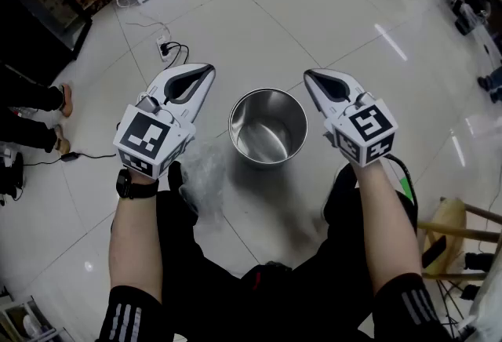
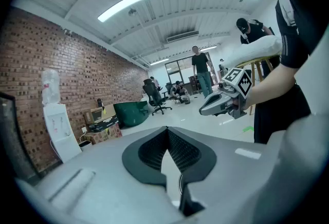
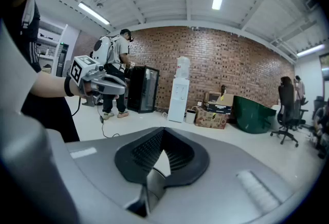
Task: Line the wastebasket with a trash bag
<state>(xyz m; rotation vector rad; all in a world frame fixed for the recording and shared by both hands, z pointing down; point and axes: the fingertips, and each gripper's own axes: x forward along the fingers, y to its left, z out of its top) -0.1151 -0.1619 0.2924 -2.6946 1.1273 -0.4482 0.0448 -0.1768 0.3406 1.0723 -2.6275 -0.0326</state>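
Wastebasket (image 1: pixel 267 127), steel with its inside bare, stands upright on the tiled floor (image 1: pixel 314 19) between the two grippers, just short of their tips. The left gripper (image 1: pixel 206 70) and right gripper (image 1: pixel 310 74) are both clenched on nothing, with forearms held out side by side and tipped slightly down. A crumpled clear trash bag (image 1: pixel 205 172) lies on the floor beneath the left gripper's rear. Open floor spreads ahead of both tips.

The left forearm (image 1: pixel 135 234) and right forearm (image 1: pixel 386 215), bare below black striped sleeves (image 1: pixel 129 318), reach forward side by side, holding the white-and-grey two-jaw left gripper (image 1: pixel 208 69) and its matching right gripper (image 1: pixel 308 75) (each bearing a marker cube (image 1: pixel 149 141)) tilted slightly downward, jaws pressed together on nothing.
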